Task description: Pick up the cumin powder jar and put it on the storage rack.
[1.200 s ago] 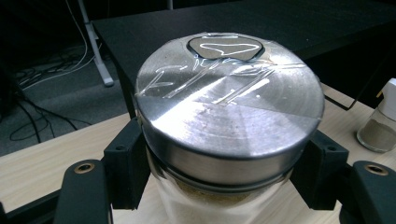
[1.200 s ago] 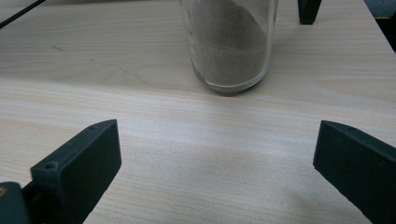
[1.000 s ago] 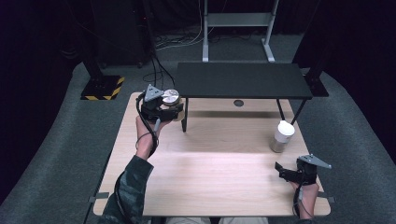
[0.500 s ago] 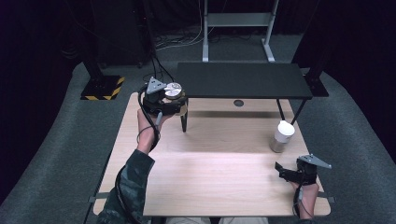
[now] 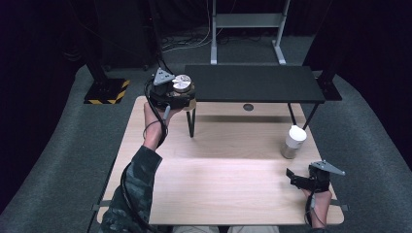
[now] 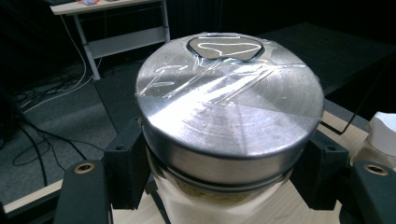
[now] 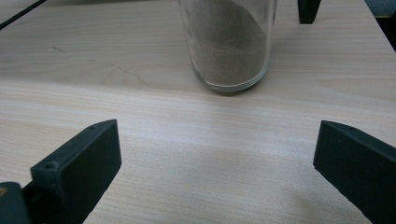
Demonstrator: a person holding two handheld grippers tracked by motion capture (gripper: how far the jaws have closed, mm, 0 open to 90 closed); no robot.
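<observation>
Two jars, one lifted and one standing, at a pale wooden table.

High view: the left gripper [image 5: 176,92] is raised at the table's [image 5: 218,184] far left corner, just beside the left end of a black shelf [image 5: 252,83] on thin legs; it carries a metal-lidded jar [image 5: 181,83], lid up. Near the right edge stands a white-capped jar [image 5: 293,141], upright, with the right gripper [image 5: 297,177] close in front of it. Left gripper view: both jaws pinch the metal-lidded jar [image 6: 229,116] just under its lid, its long axis vertical; the white-capped jar [image 6: 380,140] shows at the right edge. Right gripper view: the jaws are spread wide over bare wood, the white-capped jar [image 7: 229,46] of brownish powder standing ahead between them, untouched.
</observation>
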